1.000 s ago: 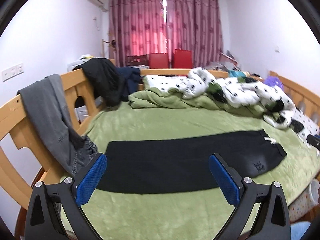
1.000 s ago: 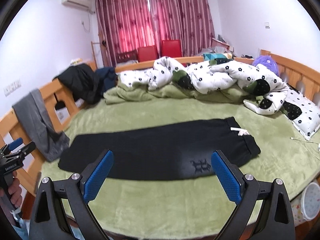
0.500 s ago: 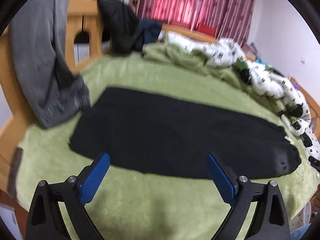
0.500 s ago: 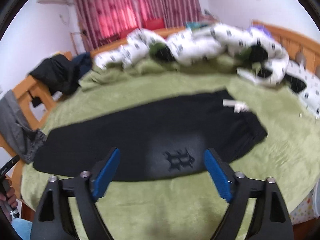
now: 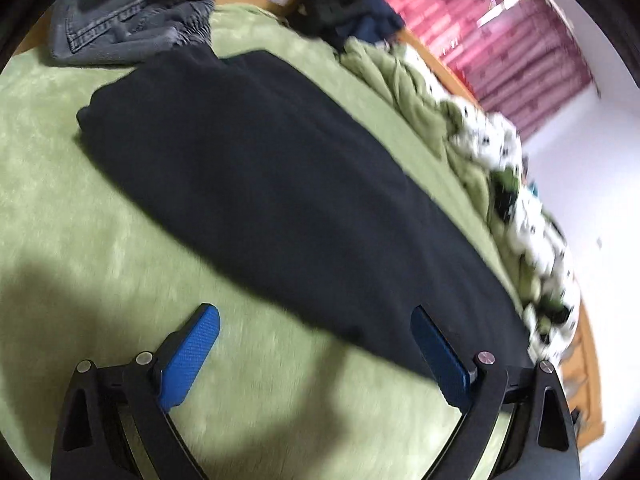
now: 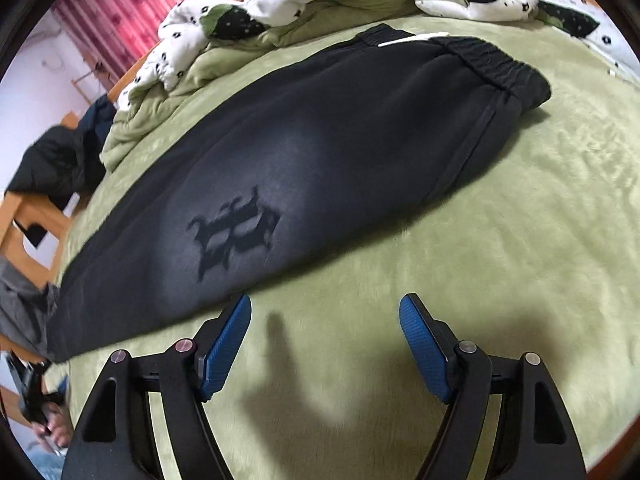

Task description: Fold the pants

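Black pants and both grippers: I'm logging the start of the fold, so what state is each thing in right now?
black pants: lying flat lengthwise on the green blanket, not held
left gripper: open, empty, above the blanket near the pants' edge
right gripper: open, empty, just short of the pants' near edge
white drawstring: lying at the waistband

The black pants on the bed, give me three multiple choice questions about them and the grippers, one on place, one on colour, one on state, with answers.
1. Where do the pants lie?
A. on the green blanket
B. on a chair
C. on the floor

2. What colour are the gripper pads?
A. red
B. blue
C. yellow

3. How does the right gripper stand?
A. shut on the waistband
B. shut, empty
C. open, holding nothing

Answers: 1 A, green fabric surrounds the pants; 2 B, both pads show blue; 3 C, blanket shows between its spread fingers.
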